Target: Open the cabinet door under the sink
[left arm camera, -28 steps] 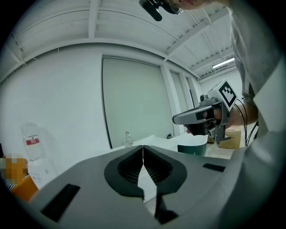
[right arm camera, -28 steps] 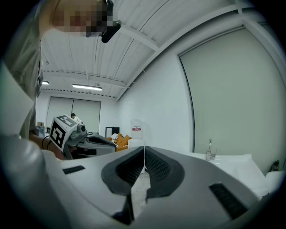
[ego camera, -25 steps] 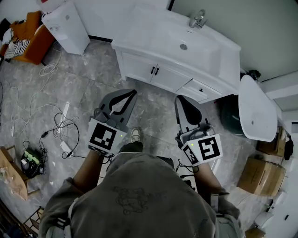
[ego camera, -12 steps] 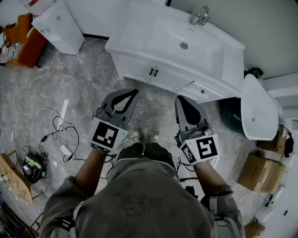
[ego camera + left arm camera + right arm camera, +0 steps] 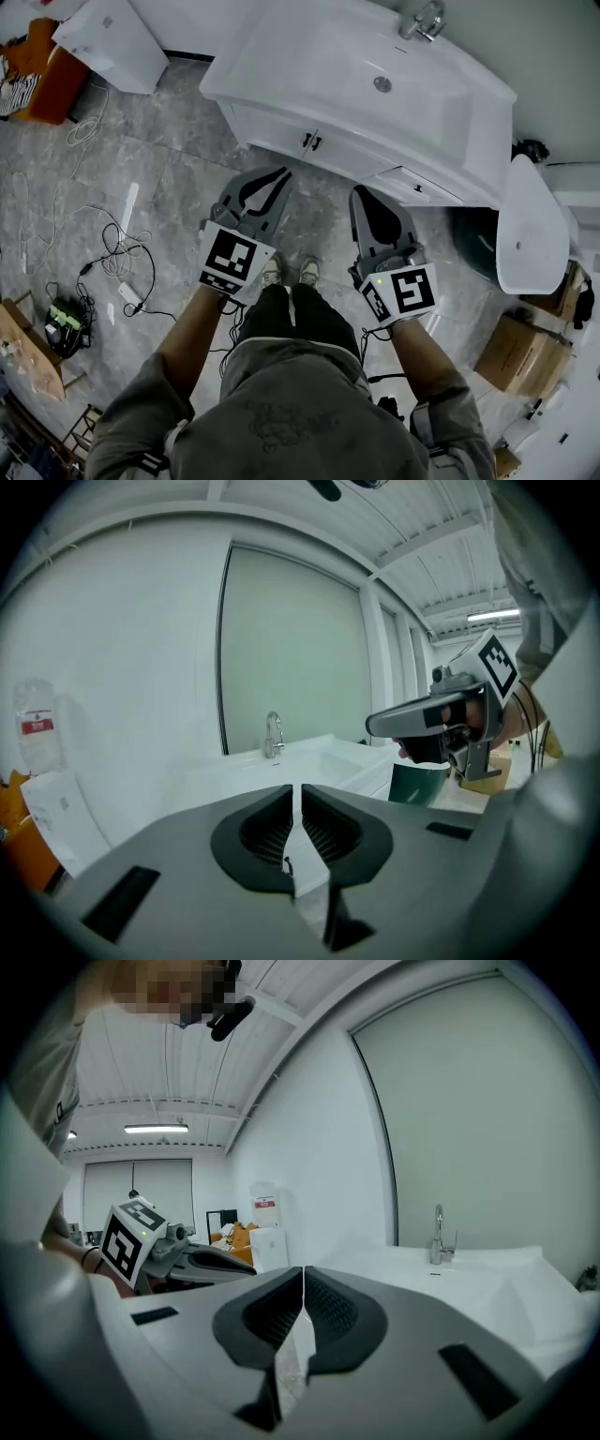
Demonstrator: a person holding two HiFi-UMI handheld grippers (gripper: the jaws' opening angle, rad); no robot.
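In the head view, the left gripper (image 5: 282, 174) and the right gripper (image 5: 360, 194) were held side by side near the middle of the frame, above the grey floor (image 5: 169, 178). Each had its jaws closed together, with nothing between them. The cabinet doors (image 5: 281, 131) stood shut under the white sink (image 5: 281, 56) in the upper middle. Their black handles (image 5: 312, 141) sat just above and right of the left gripper's tips, with a gap between. Loose cables (image 5: 112, 248) lay at the left
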